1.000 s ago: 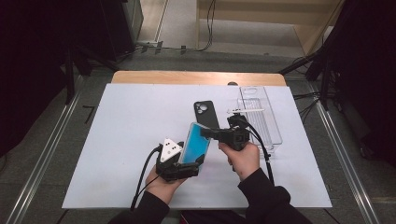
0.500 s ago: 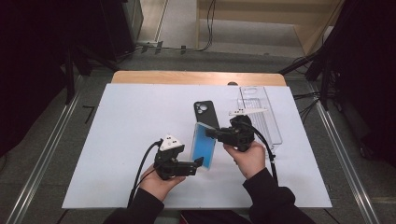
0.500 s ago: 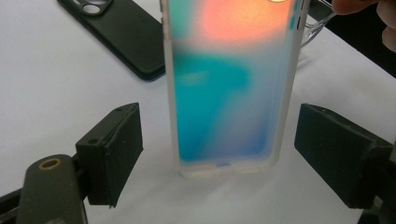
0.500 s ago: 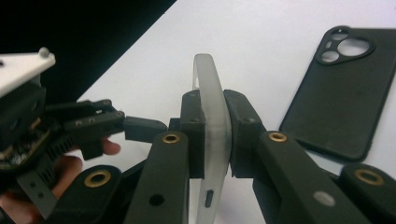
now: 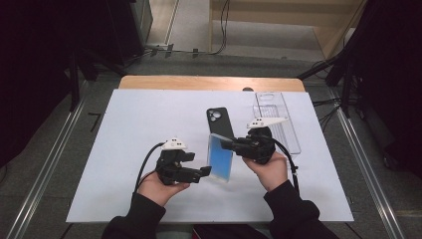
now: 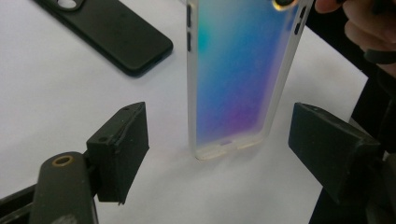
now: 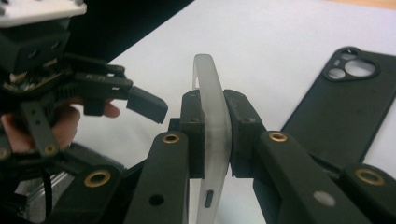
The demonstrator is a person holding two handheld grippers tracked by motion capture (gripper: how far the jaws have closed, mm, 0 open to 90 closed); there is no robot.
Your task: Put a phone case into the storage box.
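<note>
A frosted phone case with a blue-violet sheen [image 5: 220,158] [image 6: 238,79] stands upright over the white mat, its lower end close to the surface. My right gripper [image 5: 226,143] [image 7: 214,130] is shut on its upper edge [image 7: 212,116], pads pressing both faces. My left gripper [image 5: 201,173] [image 6: 219,140] is open just left of the case's lower end. Its jaws have just been closing a little; the case sits between and beyond them, and neither pad touches it. A black phone case [image 5: 220,121] [image 6: 112,32] [image 7: 345,107] lies flat behind.
A clear plastic tray [image 5: 276,119] lies at the mat's back right, by the right hand. The white mat [image 5: 124,149] spreads wide to the left. A wooden table edge [image 5: 209,82] runs along the back. Cables trail from both grippers toward the person.
The left gripper let go of the case's lower end and drew back to the left. The right gripper kept its grip, and the case now stands more upright.
</note>
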